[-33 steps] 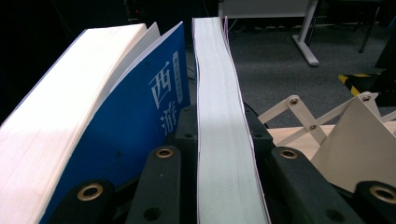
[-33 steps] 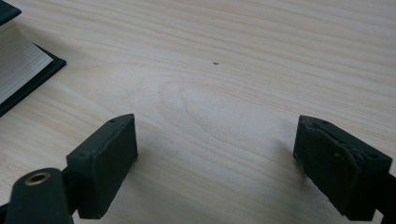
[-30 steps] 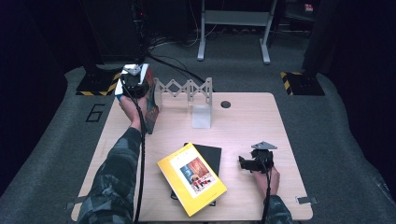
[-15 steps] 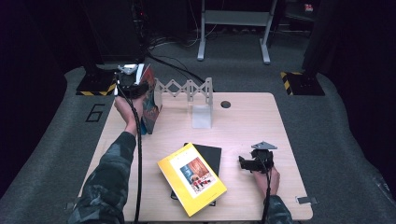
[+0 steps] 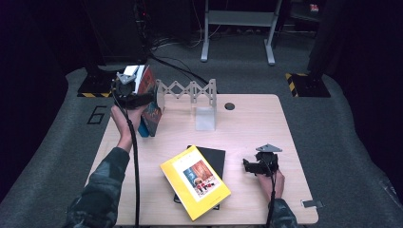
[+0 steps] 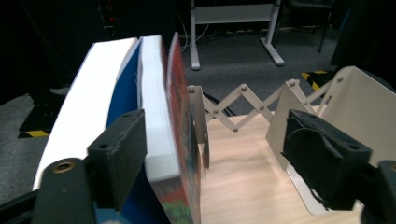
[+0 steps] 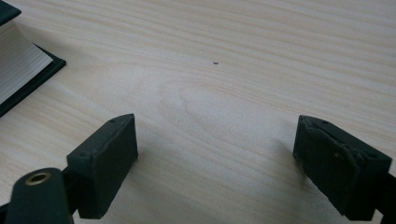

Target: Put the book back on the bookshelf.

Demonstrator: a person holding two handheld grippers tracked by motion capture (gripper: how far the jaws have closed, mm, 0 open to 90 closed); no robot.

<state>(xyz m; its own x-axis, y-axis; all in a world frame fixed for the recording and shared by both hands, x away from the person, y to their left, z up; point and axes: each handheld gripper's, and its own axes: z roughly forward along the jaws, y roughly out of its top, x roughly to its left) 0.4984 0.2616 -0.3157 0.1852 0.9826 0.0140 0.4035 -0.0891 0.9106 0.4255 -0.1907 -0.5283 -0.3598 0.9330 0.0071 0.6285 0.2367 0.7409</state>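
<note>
Two books stand upright at the left end of a grey folding rack (image 5: pixel 187 90): a red-covered book (image 5: pixel 151 114) and a blue one behind it. My left gripper (image 5: pixel 142 97) is at their top edge. In the left gripper view its jaws have just been opening; the red book (image 6: pixel 180 140) stands between them, close by the left pad, while the right pad is well clear, so the left gripper (image 6: pixel 222 158) is open. My right gripper (image 5: pixel 249 166) rests low over the bare table (image 7: pixel 233 70); the right gripper (image 7: pixel 215 163) is open with nothing in it.
A yellow book (image 5: pixel 195 183) lies on a black book (image 5: pixel 214 156) at the front middle; the black book's corner (image 7: pixel 18 65) lies left of my right gripper. A white rack panel (image 5: pixel 205 118) stands mid-table, with a round hole (image 5: pixel 229 106) behind it.
My left gripper has shifted left and its jaws have spread, letting go of the red book, which stays upright in the rack. The right gripper has not moved.
</note>
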